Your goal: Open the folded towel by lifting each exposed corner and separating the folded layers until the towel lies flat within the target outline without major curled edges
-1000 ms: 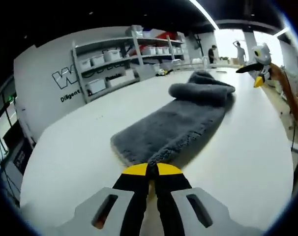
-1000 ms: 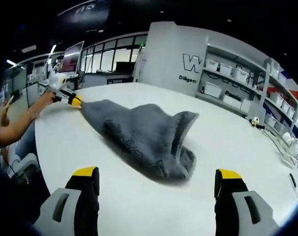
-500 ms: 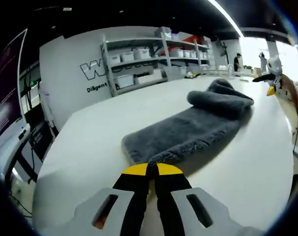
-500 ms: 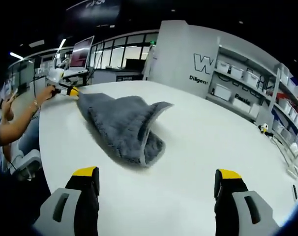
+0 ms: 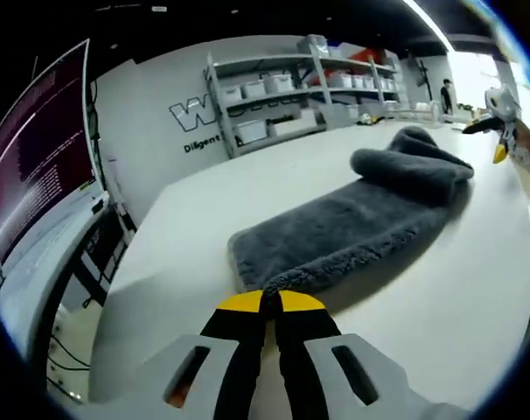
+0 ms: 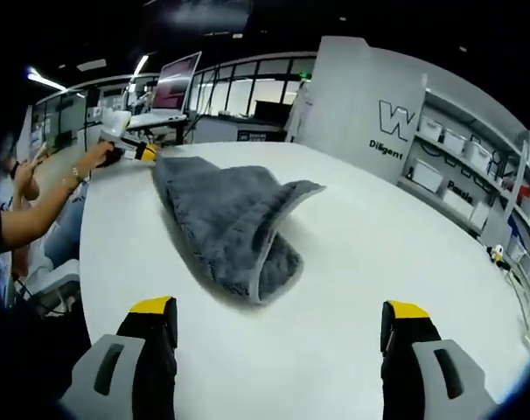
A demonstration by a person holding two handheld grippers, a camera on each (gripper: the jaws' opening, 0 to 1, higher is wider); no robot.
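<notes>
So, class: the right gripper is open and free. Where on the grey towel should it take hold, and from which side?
Probably the raised flap edge at the towel end nearest the right gripper. It arches off the white table, leaving a gap for one finger. Come in low along the table from this near end. The left gripper holds the opposite corner.

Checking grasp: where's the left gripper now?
Left gripper is shut on the grey towel's near corner, on the white table.

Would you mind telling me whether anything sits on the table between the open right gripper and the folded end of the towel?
Nothing visible does. Bare white table lies between the right gripper and the towel's folded end. The left gripper is shut on the opposite corner.
</notes>
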